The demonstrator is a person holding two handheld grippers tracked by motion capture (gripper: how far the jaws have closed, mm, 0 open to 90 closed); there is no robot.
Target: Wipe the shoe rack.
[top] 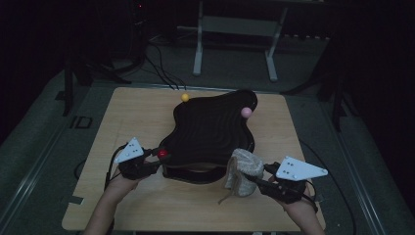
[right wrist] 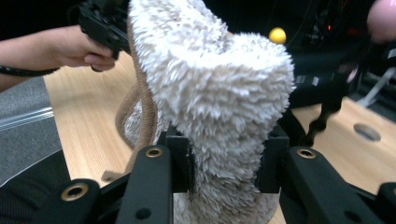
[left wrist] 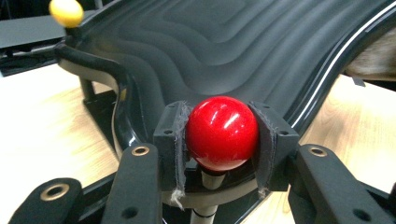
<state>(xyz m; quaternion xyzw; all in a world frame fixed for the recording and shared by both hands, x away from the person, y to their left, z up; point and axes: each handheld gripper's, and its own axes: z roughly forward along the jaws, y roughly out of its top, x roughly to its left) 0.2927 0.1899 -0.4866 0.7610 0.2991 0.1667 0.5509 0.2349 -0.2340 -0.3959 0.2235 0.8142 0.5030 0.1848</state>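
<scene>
Dim room, wooden table (top: 122, 112) barely lit, floor beyond lost in black. Nearest, at 5 o'clock: right gripper (top: 259, 182) clenched on a fluffy cloth (top: 242, 172), which stands upright, long axis vertical, its lower end cut off in the right gripper view. At 8 o'clock: left gripper (top: 155, 157) clamped on a red ball (left wrist: 222, 133). Past both, black wavy tray (top: 210, 129), long axis 7 to 1 o'clock; yellow ball (top: 185, 97) at 11, pink ball (top: 246, 112) at 1.

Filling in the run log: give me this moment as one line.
left gripper: shut on red knob | right gripper: shut on fluffy cloth | cloth at near edge of black wavy board | table
</scene>
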